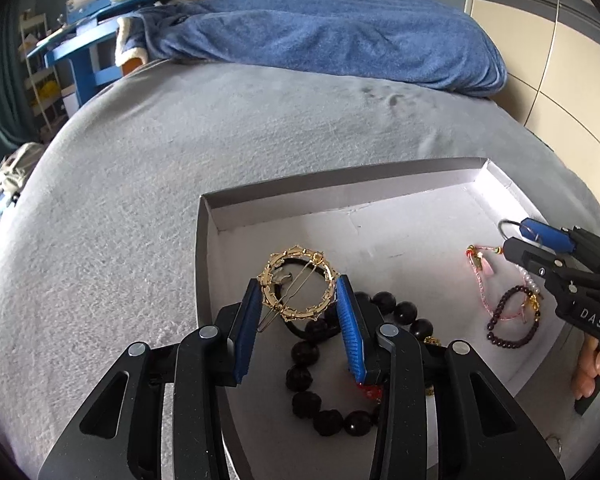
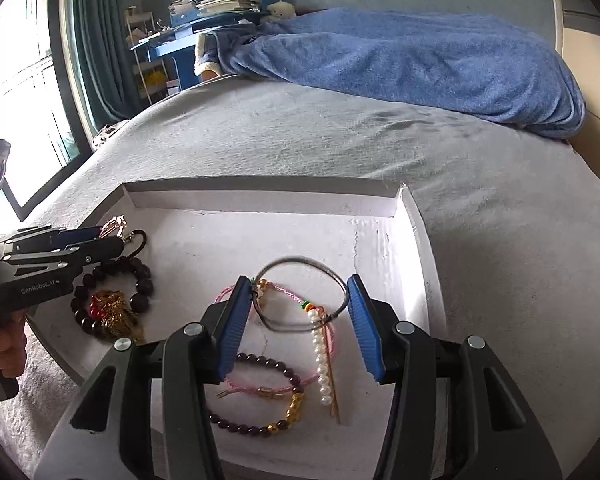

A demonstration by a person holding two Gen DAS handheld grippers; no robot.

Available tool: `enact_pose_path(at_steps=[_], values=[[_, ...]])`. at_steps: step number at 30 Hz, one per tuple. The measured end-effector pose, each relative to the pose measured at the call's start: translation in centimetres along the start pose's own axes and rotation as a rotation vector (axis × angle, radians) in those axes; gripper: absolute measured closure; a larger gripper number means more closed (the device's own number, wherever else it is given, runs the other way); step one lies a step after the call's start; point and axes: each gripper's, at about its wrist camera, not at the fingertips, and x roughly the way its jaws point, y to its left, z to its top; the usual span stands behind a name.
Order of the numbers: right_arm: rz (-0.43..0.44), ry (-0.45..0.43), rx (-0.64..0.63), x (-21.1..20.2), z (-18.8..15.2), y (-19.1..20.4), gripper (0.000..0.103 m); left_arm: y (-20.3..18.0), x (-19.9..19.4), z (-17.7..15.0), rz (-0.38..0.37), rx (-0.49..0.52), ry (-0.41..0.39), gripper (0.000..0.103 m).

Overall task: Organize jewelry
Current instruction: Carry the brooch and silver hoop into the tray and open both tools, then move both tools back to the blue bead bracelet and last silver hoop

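Note:
A shallow white box (image 1: 380,196) lies on the grey bed; it also shows in the right wrist view (image 2: 260,196). My left gripper (image 1: 298,296) is shut on a round gold hair clip (image 1: 296,284), held above a black bead bracelet (image 1: 324,384) and a black hair tie in the box's left part. My right gripper (image 2: 300,300) is shut on a thin dark wire bangle (image 2: 300,264), held above a pink cord bracelet (image 2: 276,388), a dark purple bead bracelet (image 2: 252,428) and a pearl hair pin (image 2: 322,360). The right gripper also shows in the left wrist view (image 1: 540,240).
A blue blanket (image 1: 340,32) is heaped at the far side of the bed. A blue desk with books (image 1: 100,8) stands beyond it at the left. A window with curtains (image 2: 40,80) is at the left. The grey bedspread (image 1: 140,184) surrounds the box.

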Motion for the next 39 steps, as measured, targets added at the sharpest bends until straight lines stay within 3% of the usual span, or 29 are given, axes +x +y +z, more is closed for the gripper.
enact_pose_path(at_steps=[9,12,15,18,26,39], values=[[0.002,-0.045,0.004,-1.7,0.0,-0.2,0.053,0.4,-1.0,-0.1,0.011,-0.01,-0.036,0.056],[-0.001,-0.059,0.026,-2.7,-0.1,-0.7,0.053,0.4,-2.4,-0.2,0.008,-0.021,-0.068,0.044],[-0.003,-0.073,0.045,-3.8,-0.3,-1.1,0.051,0.0,-4.0,-0.5,0.003,-0.023,-0.095,0.042],[0.0,-0.094,0.06,-5.3,-0.7,-1.2,0.045,-0.4,-5.4,-1.2,0.014,-0.022,-0.117,0.032],[0.004,-0.114,0.069,-8.5,-2.3,-0.6,0.041,-1.9,-9.0,-4.1,0.006,-0.012,-0.141,0.032],[-0.001,-0.102,0.09,-12.2,-5.5,0.1,0.036,-4.5,-12.3,-9.7,-0.026,0.019,-0.104,0.032]])
